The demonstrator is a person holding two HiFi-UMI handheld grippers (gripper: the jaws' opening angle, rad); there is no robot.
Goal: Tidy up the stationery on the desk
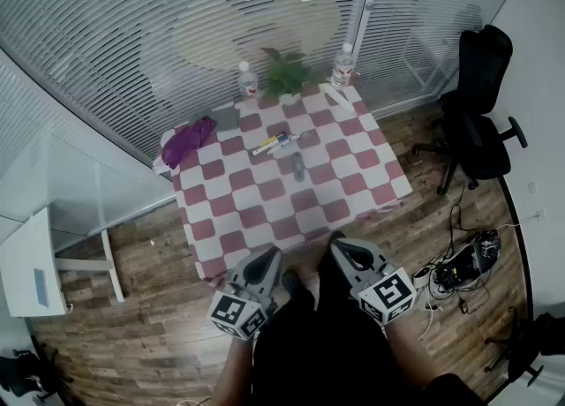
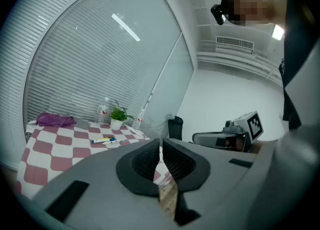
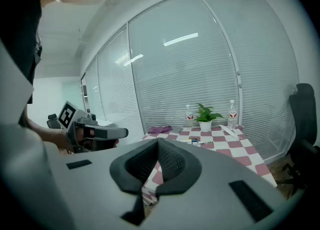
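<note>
A table with a red-and-white checked cloth stands ahead of me. On it lie a yellow-and-blue marker with a white pen beside it, a dark oblong item, a grey flat item and a long white item. The markers also show in the left gripper view. My left gripper and right gripper hover short of the table's near edge, side by side. Both are shut with nothing between the jaws. Each one shows in the other's view: right gripper, left gripper.
A purple cloth lies at the table's far left corner. Two water bottles and a potted plant stand along the far edge by the blinds. A black office chair is at the right, cables on the floor.
</note>
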